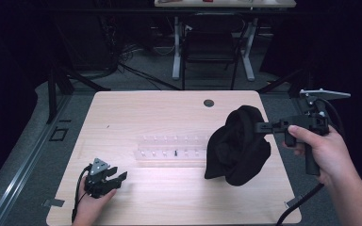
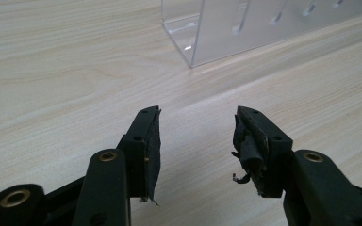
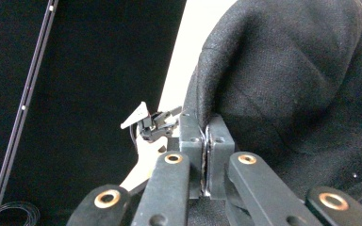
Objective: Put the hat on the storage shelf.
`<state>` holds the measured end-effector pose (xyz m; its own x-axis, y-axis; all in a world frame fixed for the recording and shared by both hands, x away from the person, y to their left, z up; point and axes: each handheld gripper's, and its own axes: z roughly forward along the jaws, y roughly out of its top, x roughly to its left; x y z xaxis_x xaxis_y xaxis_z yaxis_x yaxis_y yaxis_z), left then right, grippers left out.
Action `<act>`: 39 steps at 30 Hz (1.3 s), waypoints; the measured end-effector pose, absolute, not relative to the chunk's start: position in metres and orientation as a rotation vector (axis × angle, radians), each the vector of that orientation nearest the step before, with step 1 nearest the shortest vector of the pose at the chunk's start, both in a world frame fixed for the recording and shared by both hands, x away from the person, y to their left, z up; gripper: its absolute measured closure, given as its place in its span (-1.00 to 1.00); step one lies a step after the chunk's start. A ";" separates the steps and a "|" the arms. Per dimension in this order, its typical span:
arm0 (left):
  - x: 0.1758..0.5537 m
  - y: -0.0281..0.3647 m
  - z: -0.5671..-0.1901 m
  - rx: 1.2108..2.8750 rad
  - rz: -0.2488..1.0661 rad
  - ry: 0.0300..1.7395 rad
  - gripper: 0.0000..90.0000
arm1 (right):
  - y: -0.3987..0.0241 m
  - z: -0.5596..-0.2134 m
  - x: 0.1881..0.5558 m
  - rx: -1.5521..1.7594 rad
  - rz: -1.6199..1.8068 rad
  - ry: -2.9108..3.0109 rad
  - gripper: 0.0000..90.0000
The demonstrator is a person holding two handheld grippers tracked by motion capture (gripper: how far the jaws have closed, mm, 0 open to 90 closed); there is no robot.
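Cloth (image 1: 238,146), black and bunched, hanging off the right gripper (image 1: 263,126) above the right half of the tabletop (image 1: 136,113). Pinched by a fold at its upper edge, jaws clenched tight on the fabric, so the rest droops free and brushes the wood below, probably to let it unfurl. Left gripper (image 1: 119,178) resting low at the near left corner, jaws released with nothing between them, aimed toward the clear rack (image 1: 172,151) lying mid-table. Likely waiting there, ready to catch a loose corner of the cloth.
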<state>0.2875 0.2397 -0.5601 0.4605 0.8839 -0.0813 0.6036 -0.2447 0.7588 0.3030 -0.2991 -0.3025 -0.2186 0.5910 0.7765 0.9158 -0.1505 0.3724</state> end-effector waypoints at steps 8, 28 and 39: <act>0.287 0.240 -0.560 1.962 0.475 1.240 0.15 | -0.295 -0.294 0.310 -1.698 -1.309 -1.788 0.97; 0.288 0.240 -0.560 1.949 0.471 1.242 0.15 | -0.275 -0.280 0.336 -1.650 -1.374 -1.791 0.97; 0.289 0.240 -0.560 1.955 0.471 1.237 0.15 | -0.250 -0.287 0.360 -1.600 -1.365 -1.810 0.97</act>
